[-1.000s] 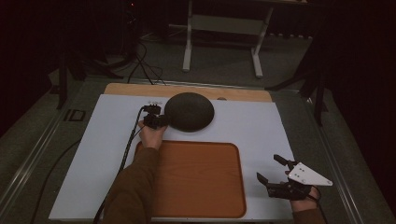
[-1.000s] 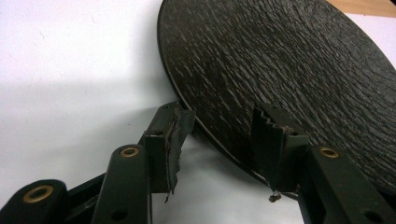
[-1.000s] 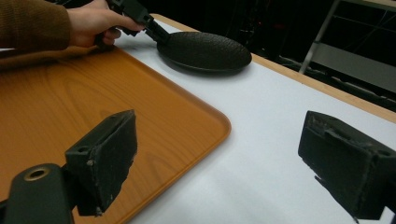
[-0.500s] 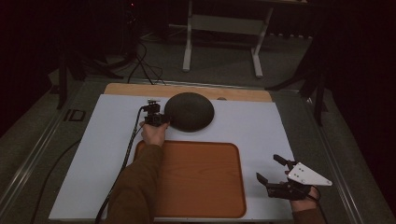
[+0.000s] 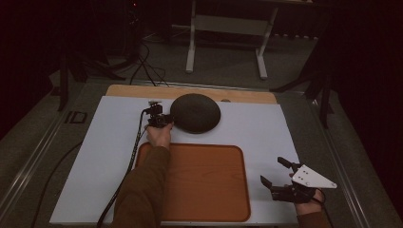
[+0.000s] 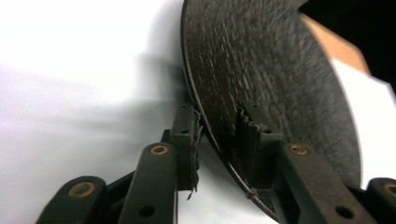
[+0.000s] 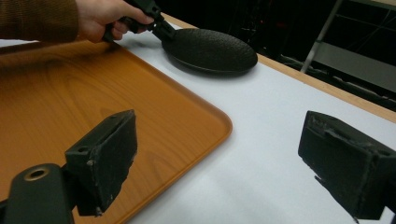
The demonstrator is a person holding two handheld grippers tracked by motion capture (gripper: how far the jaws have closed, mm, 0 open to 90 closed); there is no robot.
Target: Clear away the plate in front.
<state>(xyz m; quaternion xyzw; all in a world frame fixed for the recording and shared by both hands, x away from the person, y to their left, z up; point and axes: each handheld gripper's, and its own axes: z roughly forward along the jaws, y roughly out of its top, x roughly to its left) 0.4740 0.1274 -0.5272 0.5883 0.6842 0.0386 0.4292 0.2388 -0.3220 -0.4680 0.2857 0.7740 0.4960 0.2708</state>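
Observation:
A round black plate [image 5: 196, 112] lies at the back of the white board [image 5: 266, 128]. My left gripper [image 5: 167, 121] is at the plate's left edge, shut on its rim. In the left gripper view the serrated jaws stand on either side of the thin rim of the plate [image 6: 271, 84], one above and one below. The right gripper view shows the plate [image 7: 210, 49] with that left gripper [image 7: 161, 30] and the hand on it. My right gripper [image 5: 273, 171] rests at the board's front right corner, open with nothing between its fingers [image 7: 109, 154].
An orange-brown wooden tray [image 5: 204, 185] lies in the front middle of the board, bare, between the two grippers. The left gripper's cable [image 5: 133, 156] trails along the tray's left side. A wooden strip [image 5: 142, 90] borders the board's far edge.
My left gripper has edged slightly right, in onto the plate's rim. The plate and the right gripper have stayed where they were.

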